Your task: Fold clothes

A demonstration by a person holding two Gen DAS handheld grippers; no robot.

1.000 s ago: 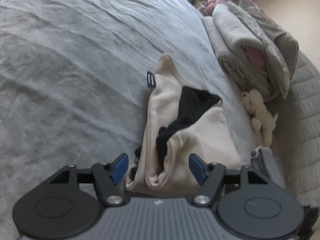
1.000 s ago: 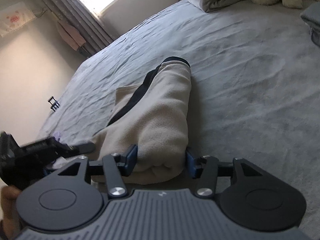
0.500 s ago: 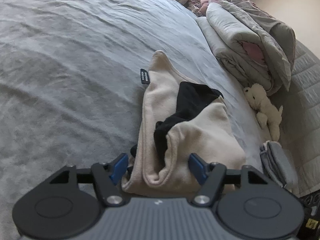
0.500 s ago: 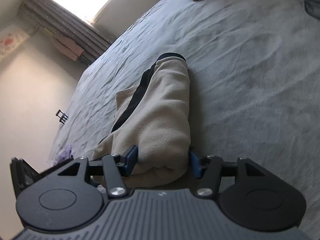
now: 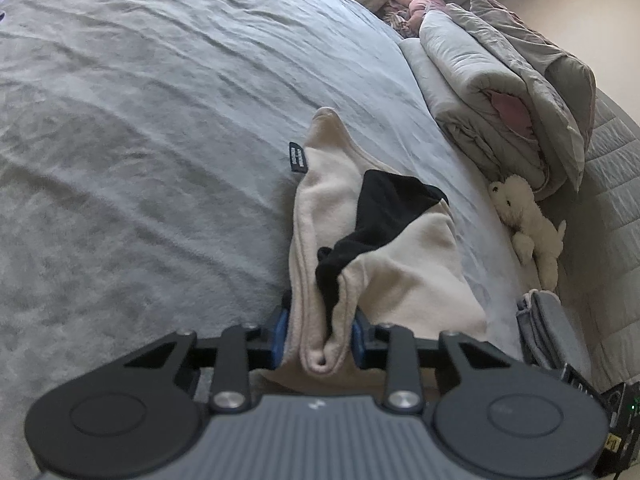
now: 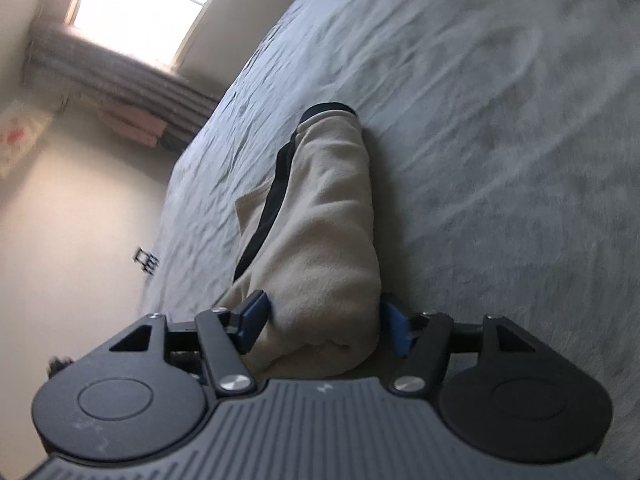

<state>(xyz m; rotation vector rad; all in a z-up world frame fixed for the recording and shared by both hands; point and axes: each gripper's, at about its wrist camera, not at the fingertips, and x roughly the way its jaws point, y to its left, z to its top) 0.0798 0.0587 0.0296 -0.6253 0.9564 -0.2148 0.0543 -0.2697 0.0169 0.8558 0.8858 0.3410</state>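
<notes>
A wide bed covered by a wrinkled grey sheet [image 5: 160,128] fills most of both views. In the left wrist view, a bulky folded grey quilt with a pink lining [image 5: 500,92] lies along the far right edge of the bed, with a grey pillow [image 5: 560,68] leaning on it. A small white plush toy [image 5: 528,220] lies just near of the quilt. A small folded grey cloth [image 5: 548,328] sits nearer still, at the right edge. In the right wrist view, a bright window [image 6: 148,4] stands at far left above a grey pleated curtain [image 6: 120,76], beside a plain cream wall [image 6: 72,208].
</notes>
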